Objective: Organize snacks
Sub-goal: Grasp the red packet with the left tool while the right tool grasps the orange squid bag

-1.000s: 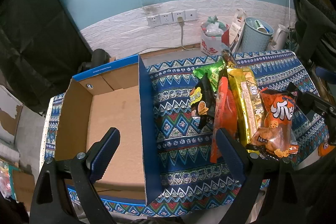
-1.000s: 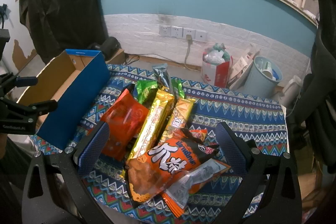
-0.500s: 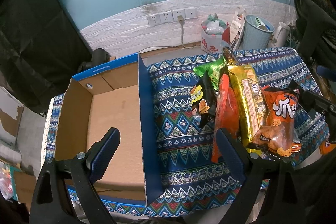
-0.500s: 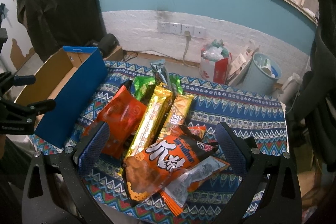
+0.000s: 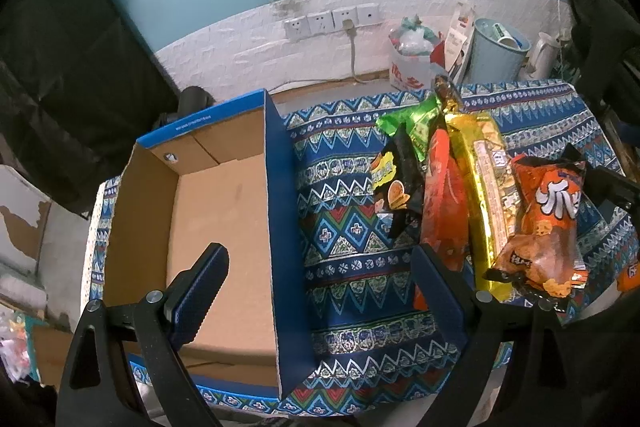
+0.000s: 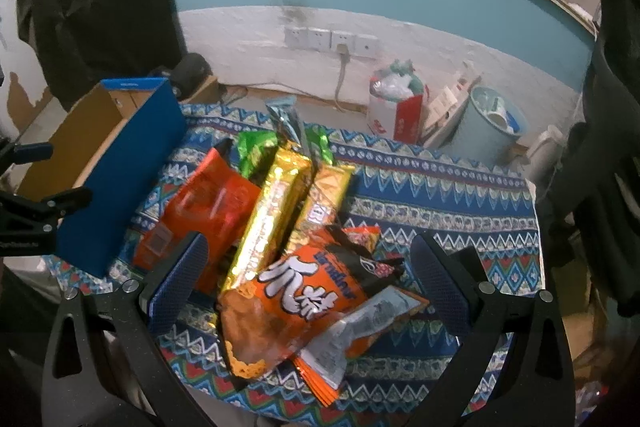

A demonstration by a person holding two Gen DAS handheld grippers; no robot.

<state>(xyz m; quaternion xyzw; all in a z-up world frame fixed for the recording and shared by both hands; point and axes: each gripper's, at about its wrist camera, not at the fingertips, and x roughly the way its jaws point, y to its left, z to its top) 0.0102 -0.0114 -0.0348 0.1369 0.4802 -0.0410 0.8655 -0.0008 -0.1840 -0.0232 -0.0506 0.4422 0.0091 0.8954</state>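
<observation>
Two grippers are hanging with jaws spread and holding nothing: the left gripper (image 5: 320,279) straddling the blue cardboard box's (image 5: 276,211) wall, the right gripper (image 6: 308,279) over the snack heap. An orange chip bag (image 6: 292,303) is covering a silver packet (image 6: 360,327) and gold bars (image 6: 268,219); a black packet (image 5: 396,191) is lying half-hidden beside the box on the patterned cloth (image 6: 460,211).

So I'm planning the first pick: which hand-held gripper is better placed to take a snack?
Right hand-held gripper: open, with the orange snack bag between its fingers. Left hand-held gripper straddles the box wall.
</observation>
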